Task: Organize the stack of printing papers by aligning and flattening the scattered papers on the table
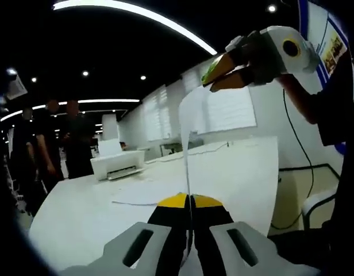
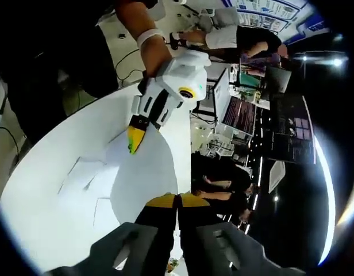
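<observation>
A white sheet of paper (image 1: 237, 175) is held up above the table between both grippers. In the left gripper view my left gripper (image 1: 189, 202) is shut on the sheet's near edge, its yellow tips pressed together. My right gripper (image 1: 222, 76) pinches the far upper corner at the top right. In the right gripper view the same sheet (image 2: 147, 179) runs from my right gripper (image 2: 178, 201), shut on it, to my left gripper (image 2: 134, 140), which is held in a hand. More loose papers (image 1: 143, 196) (image 2: 85, 175) lie scattered flat on the white table (image 1: 79, 218) (image 2: 45, 195).
A white printer (image 1: 115, 165) stands at the table's far side. Several people (image 1: 56, 144) stand beyond the table on the left. Desks with monitors (image 2: 237, 112) lie past the table's edge. A cable (image 1: 300, 155) hangs at the right, near a person's dark sleeve.
</observation>
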`<state>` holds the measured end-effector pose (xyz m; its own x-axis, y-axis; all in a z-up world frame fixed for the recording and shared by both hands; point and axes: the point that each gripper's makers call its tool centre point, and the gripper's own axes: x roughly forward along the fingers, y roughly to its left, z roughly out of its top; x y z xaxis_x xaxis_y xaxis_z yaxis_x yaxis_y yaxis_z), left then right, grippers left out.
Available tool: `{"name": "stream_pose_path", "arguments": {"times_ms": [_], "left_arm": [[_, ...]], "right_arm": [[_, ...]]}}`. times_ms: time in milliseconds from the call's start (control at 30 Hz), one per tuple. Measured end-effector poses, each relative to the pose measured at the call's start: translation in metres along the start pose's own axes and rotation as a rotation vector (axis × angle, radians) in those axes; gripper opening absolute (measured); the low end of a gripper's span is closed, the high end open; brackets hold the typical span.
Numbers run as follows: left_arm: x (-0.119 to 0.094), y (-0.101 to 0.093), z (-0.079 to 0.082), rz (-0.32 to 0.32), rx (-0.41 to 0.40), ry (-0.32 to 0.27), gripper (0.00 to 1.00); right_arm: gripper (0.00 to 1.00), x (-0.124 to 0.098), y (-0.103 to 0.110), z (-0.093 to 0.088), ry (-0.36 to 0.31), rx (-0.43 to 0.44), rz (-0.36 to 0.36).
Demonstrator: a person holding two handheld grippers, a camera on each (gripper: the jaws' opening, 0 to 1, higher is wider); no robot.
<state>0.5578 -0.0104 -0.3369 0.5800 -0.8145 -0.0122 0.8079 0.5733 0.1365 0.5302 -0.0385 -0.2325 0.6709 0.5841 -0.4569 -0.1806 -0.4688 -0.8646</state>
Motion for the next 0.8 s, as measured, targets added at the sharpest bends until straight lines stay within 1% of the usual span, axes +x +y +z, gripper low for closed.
{"name": "stream_pose_path", "arguments": {"times_ms": [33, 67, 100, 133, 200, 300, 367, 400, 433, 500, 633, 700, 767, 800], "left_arm": [[0.0, 0.0, 0.0, 0.0, 0.0, -0.001, 0.06], [0.0, 0.0, 0.001, 0.001, 0.002, -0.003, 0.06], [0.001, 0.0, 0.001, 0.001, 0.001, -0.005, 0.06], [0.001, 0.0, 0.001, 0.002, -0.002, -0.007, 0.06], [0.001, 0.0, 0.001, 0.001, -0.008, -0.007, 0.06], [0.002, -0.001, 0.001, 0.0, -0.013, -0.012, 0.06], [0.003, 0.0, 0.002, 0.001, -0.014, -0.013, 0.06], [0.003, 0.001, 0.002, 0.0, -0.013, -0.015, 0.06], [0.004, 0.001, 0.003, 0.0, -0.014, -0.017, 0.06], [0.004, 0.001, 0.004, 0.001, -0.014, -0.022, 0.06], [0.003, 0.0, 0.006, 0.0, -0.019, -0.028, 0.06], [0.003, 0.0, 0.007, 0.0, -0.02, -0.029, 0.06], [0.002, 0.0, 0.013, -0.007, -0.094, -0.058, 0.06], [0.001, 0.001, 0.015, -0.009, -0.103, -0.066, 0.06]], "right_arm": [[0.0, -0.001, 0.0, -0.001, -0.006, 0.033, -0.002], [0.04, -0.002, -0.001, -0.002, -0.014, 0.043, -0.006], [0.08, -0.003, -0.002, -0.002, -0.031, 0.083, -0.014], [0.09, -0.005, -0.002, -0.006, -0.033, 0.141, -0.014], [0.12, -0.007, -0.003, -0.008, -0.051, 0.151, -0.025], [0.13, -0.011, -0.004, -0.016, -0.053, 0.204, -0.046], [0.13, -0.014, -0.004, -0.02, -0.068, 0.243, -0.067], [0.15, -0.016, -0.005, -0.023, -0.079, 0.279, -0.081], [0.17, -0.019, -0.004, -0.028, -0.087, 0.338, -0.093], [0.18, -0.023, -0.001, -0.035, -0.102, 0.427, -0.113], [0.18, -0.028, 0.01, -0.048, -0.117, 0.534, -0.147], [0.18, -0.029, 0.011, -0.05, -0.119, 0.544, -0.151], [0.18, -0.033, 0.03, -0.069, -0.141, 0.705, -0.204], [0.18, -0.034, 0.036, -0.074, -0.142, 0.749, -0.217]]}}
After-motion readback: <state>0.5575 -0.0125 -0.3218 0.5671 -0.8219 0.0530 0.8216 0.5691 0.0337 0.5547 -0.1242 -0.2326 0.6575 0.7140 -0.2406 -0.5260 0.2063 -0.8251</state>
